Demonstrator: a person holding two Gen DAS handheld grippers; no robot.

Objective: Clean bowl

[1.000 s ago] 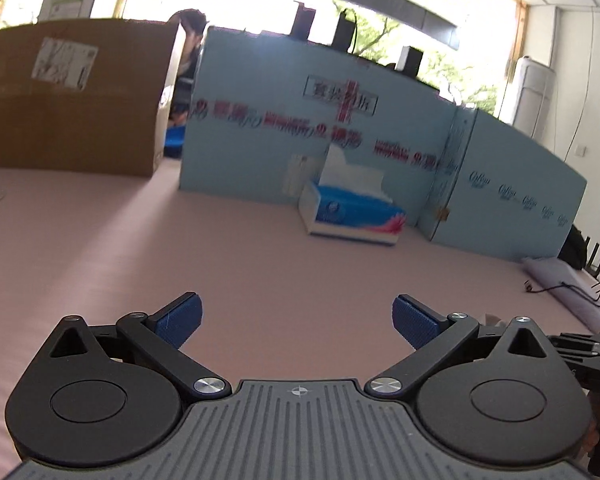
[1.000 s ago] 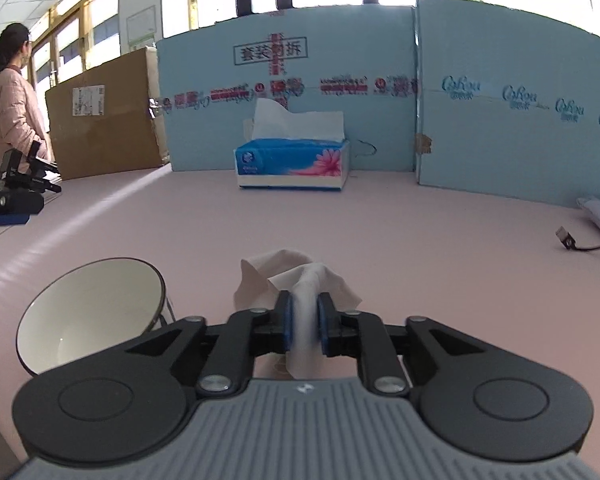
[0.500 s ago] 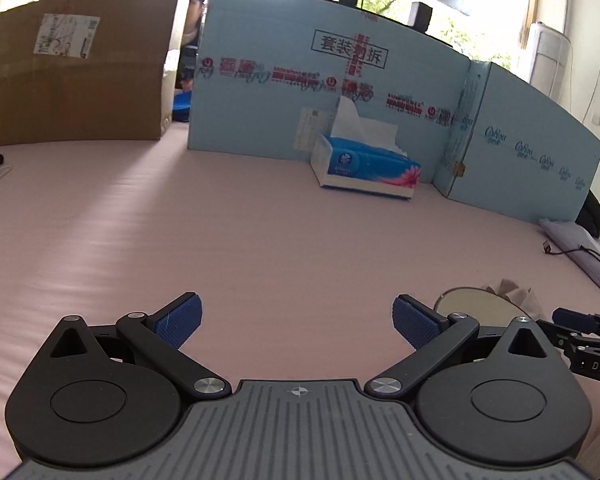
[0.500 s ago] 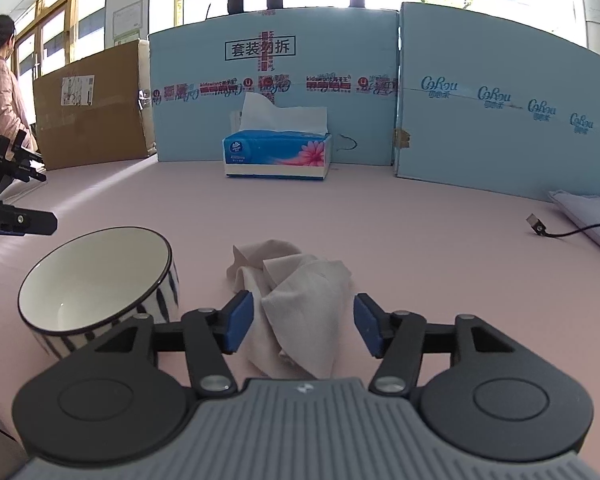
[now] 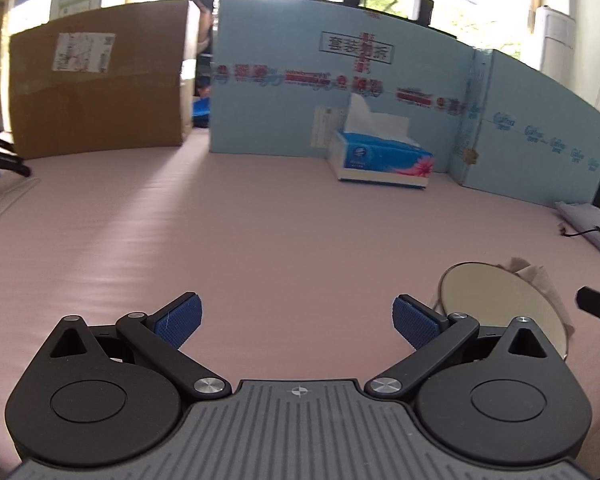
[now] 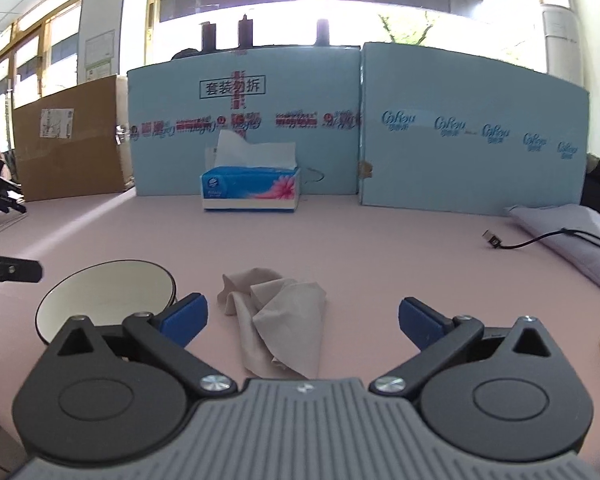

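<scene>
R gripper (image 6: 302, 316) jaws opening wide, crumpled cloth (image 6: 280, 320) lying loose btwn them on pink table (image 6: 380, 256), white bowl (image 6: 104, 296) upright just left of cloth, L gripper (image 5: 296, 318) spread, empty

Bright windows (image 6: 300, 12) behind pale blue cardboard panels (image 6: 460, 140) and a brown carton (image 5: 96, 92), over a pink tabletop (image 5: 260, 240).

Bowl and cloth side by side on table, tissue box behind.
Right wrist view: bowl (image 6: 106, 294) at 9 o'clock of cloth (image 6: 284, 320), just beside; tissue box (image 6: 251, 190) at 12, against cardboard panels (image 6: 460, 152); cable (image 6: 540, 240) at 2.
</scene>
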